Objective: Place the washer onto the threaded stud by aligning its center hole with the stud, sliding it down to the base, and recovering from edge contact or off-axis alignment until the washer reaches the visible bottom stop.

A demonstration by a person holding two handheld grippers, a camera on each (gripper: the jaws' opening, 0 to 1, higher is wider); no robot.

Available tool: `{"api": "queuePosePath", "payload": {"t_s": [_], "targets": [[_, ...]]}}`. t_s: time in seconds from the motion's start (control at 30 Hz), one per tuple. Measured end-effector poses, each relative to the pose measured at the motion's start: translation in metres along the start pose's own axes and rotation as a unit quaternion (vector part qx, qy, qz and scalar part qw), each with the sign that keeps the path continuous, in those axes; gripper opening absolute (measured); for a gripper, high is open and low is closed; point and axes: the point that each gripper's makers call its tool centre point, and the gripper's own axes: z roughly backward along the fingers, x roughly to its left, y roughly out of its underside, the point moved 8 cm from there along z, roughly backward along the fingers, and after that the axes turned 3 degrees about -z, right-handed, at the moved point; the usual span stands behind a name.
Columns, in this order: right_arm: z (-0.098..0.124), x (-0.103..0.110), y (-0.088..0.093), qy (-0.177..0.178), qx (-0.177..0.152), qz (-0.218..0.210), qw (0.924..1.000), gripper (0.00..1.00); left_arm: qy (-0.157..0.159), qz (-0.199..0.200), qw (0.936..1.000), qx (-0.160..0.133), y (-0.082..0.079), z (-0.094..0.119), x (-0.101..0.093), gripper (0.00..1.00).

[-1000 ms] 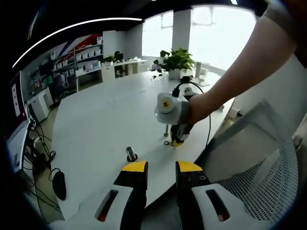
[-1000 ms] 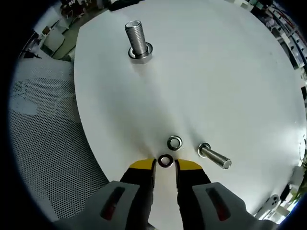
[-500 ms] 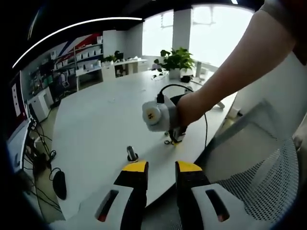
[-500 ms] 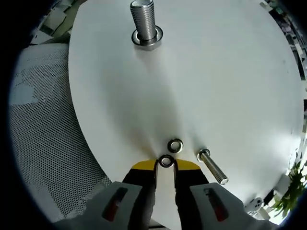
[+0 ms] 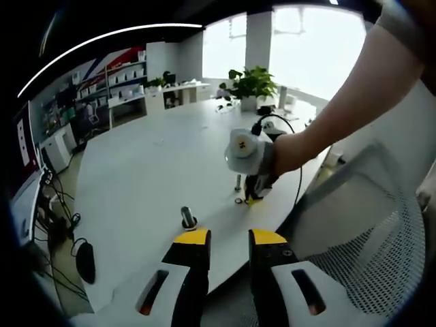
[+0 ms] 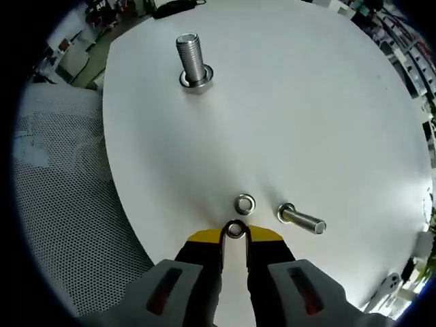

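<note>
Right gripper (image 6: pixel 234 234) clamped on a washer (image 6: pixel 235 229) at its yellow tips, near table (image 6: pixel 306 102) edge; second washer (image 6: pixel 244 204) just beyond, loose bolt (image 6: pixel 300 219) lying to its right; threaded stud (image 6: pixel 192 61) upright, far left, well apart; left gripper (image 5: pixel 228 238) jaws parted, holding nothing, off the table edge.

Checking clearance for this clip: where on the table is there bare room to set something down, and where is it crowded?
Free: the broad white table between the threaded stud and the lying bolt. Crowded: the near edge, where right gripper pinches a washer beside a second washer.
</note>
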Motion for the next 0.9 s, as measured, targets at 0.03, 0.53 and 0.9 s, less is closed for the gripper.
{"api": "queuePosePath", "payload": {"t_s": [0.03, 0.53, 0.9], "targets": [[0.001, 0.0, 0.002, -0.001, -0.013, -0.008, 0.9999, 0.13, 0.001, 0.001, 1.0, 0.0, 0.0, 0.0, 0.0, 0.2], [0.013, 0.005, 0.012, 0.001, -0.026, 0.036, 0.999, 0.13, 0.0, -0.001, 1.0, 0.004, 0.001, -0.001, 0.0, 0.19], [0.039, -0.017, 0.01, 0.024, -0.057, -0.013, 0.998, 0.13, 0.0, -0.001, 1.0, 0.006, 0.001, -0.002, 0.0, 0.19]]}}
